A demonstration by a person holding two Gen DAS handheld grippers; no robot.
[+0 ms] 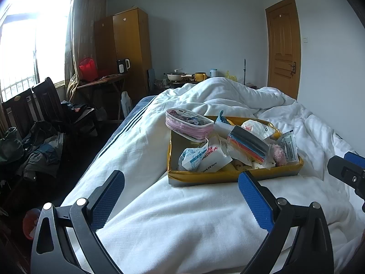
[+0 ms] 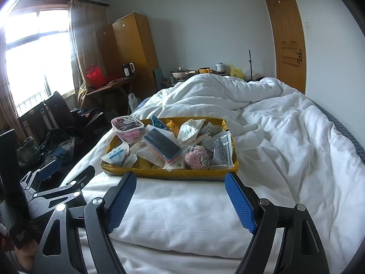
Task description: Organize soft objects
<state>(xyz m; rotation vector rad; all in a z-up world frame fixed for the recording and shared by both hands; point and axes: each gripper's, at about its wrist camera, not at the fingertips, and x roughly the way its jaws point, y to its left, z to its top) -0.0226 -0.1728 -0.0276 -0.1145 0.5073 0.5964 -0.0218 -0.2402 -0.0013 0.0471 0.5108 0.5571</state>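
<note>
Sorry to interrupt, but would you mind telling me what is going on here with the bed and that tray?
A person holds two blue-padded grippers above a white duvet. The left gripper and right gripper are both open and empty, short of a shallow yellow cardboard tray. The tray is heaped with a clear pink-trimmed zip pouch, plastic packets and a fluffy pink ball. Nothing is grasped.
</note>
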